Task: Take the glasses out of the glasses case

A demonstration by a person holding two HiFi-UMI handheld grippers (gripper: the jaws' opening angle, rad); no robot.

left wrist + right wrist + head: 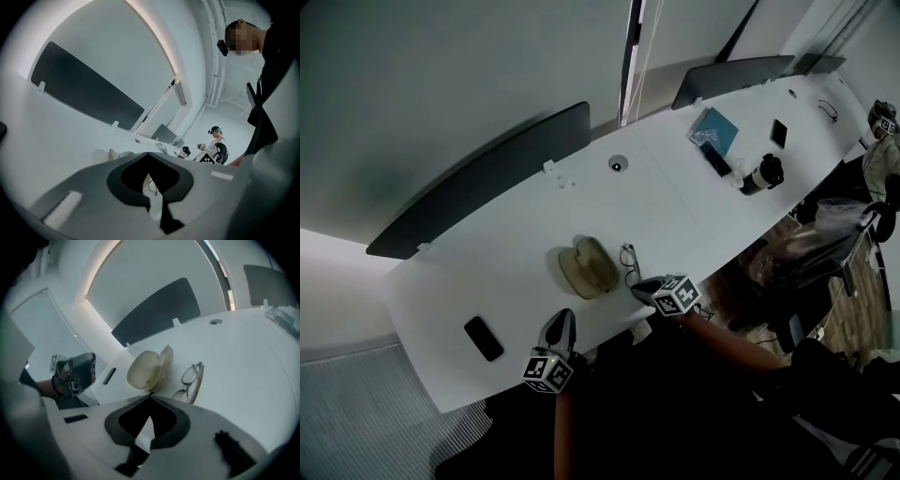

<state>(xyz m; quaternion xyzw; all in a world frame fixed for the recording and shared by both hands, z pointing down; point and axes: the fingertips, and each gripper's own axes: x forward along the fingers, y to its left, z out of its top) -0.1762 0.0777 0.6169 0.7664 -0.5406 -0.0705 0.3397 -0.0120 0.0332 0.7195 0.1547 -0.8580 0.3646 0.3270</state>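
A beige glasses case (587,268) lies open on the white table (516,253) near its front edge, also seen in the right gripper view as an open clamshell (149,369). The glasses (629,263) lie on the table just right of the case, outside it (191,379). My right gripper (644,288) is shut and empty, close in front of the glasses. My left gripper (562,325) is shut with nothing in it, at the table's edge in front of the case. In the left gripper view the case (123,154) shows just above the shut jaws.
A black phone (484,337) lies at the front left of the table. Further right are a blue booklet (714,129), a dark bottle (762,174) and another phone (779,132). Dark divider panels (478,178) line the far edge. A person (215,146) stands beyond the table's end.
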